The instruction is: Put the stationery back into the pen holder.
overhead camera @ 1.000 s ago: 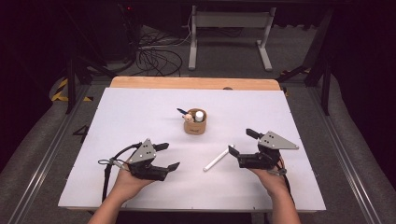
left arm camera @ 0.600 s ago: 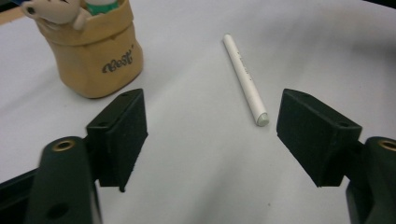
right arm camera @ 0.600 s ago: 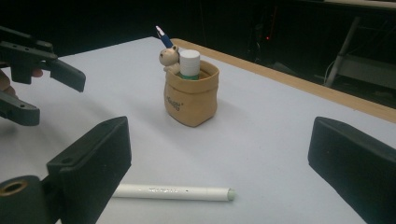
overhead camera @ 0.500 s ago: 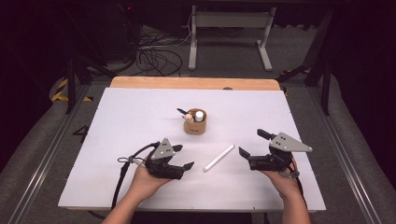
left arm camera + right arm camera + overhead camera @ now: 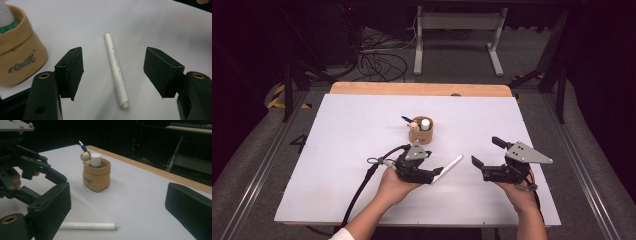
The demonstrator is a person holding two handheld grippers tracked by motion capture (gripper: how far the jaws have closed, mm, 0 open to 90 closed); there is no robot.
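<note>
- The pen (image 5: 116,70) lies flat on the white table (image 5: 337,150), between the left gripper's (image 5: 113,72) 2 jaws; these have just been closing but touch nothing.
- The right gripper (image 5: 484,155) is open and empty, near the pen's far end.
- The pouch (image 5: 421,132) stands just behind.

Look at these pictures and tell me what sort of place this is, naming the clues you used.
Probably a lab or recording workspace, not a home: a white table stands in a dark room, loose cables lie on the floor behind it, and a person works over a white pen with a camera-bearing left gripper.
</note>
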